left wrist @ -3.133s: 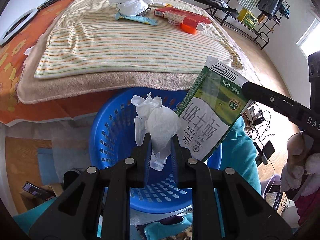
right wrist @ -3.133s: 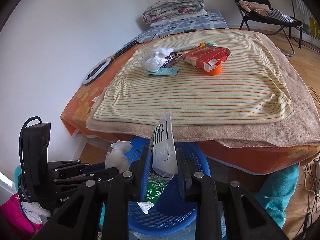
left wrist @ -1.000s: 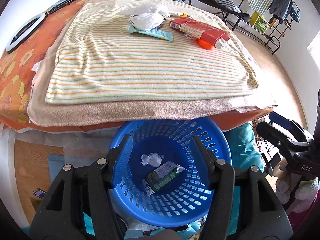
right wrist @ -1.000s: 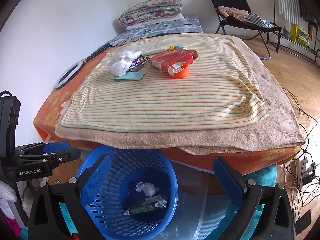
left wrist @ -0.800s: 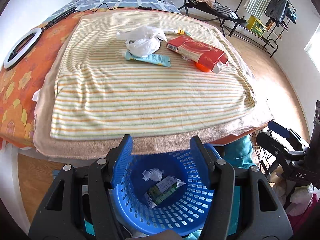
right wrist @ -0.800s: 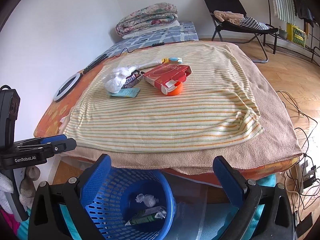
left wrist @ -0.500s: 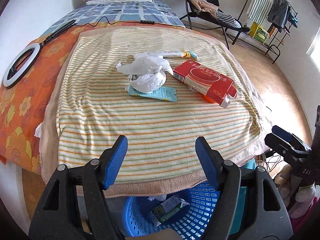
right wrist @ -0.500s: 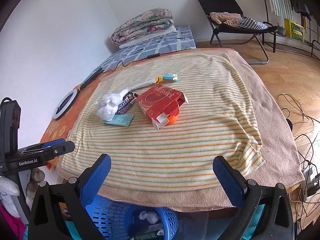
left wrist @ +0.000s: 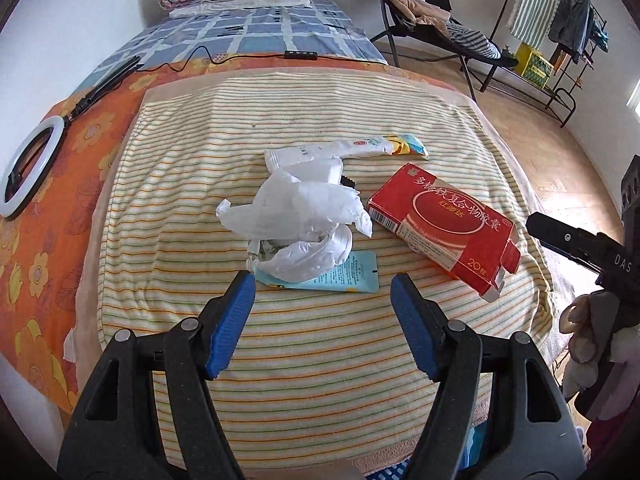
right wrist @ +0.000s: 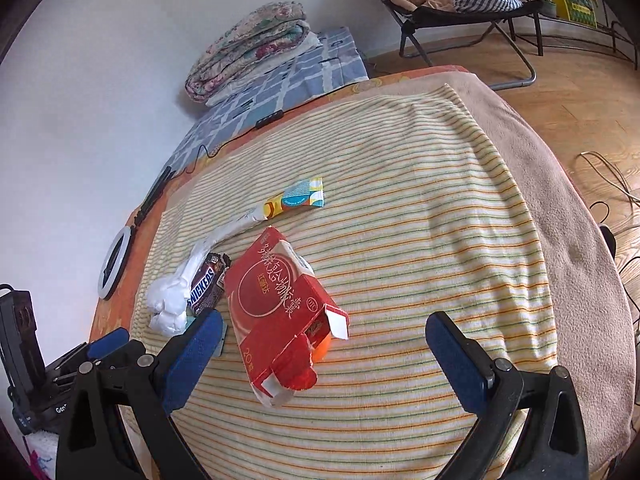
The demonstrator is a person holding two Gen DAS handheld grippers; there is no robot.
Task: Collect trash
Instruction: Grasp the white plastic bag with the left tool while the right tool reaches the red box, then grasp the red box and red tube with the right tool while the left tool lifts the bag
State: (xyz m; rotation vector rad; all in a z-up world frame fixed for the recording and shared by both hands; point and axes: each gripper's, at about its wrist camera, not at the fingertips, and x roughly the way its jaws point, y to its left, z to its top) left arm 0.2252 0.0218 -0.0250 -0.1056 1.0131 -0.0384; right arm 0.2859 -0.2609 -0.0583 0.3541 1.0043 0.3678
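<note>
Left gripper (left wrist: 322,304) spread wide, crumpled white bag (left wrist: 304,220) just ahead, half hiding a teal wrapper (left wrist: 340,278). Right gripper (right wrist: 324,346) gapes empty; red box (right wrist: 276,312) between its fingers covers something orange (right wrist: 321,347), unidentifiable.

1. We see both views evenly bright in soft daylight, nothing dim.
2. We find only faint shadows, under the red box (left wrist: 444,228) and the crumpled white bag (left wrist: 304,216) on the bed (left wrist: 168,184).
3. Fisheye bending curves the bed's edges; black vignette fills every corner.
4. The centre is sharp, print legible; the outer rim softens slightly.
5. We note mild glare on the white wall (right wrist: 100,92).
</note>
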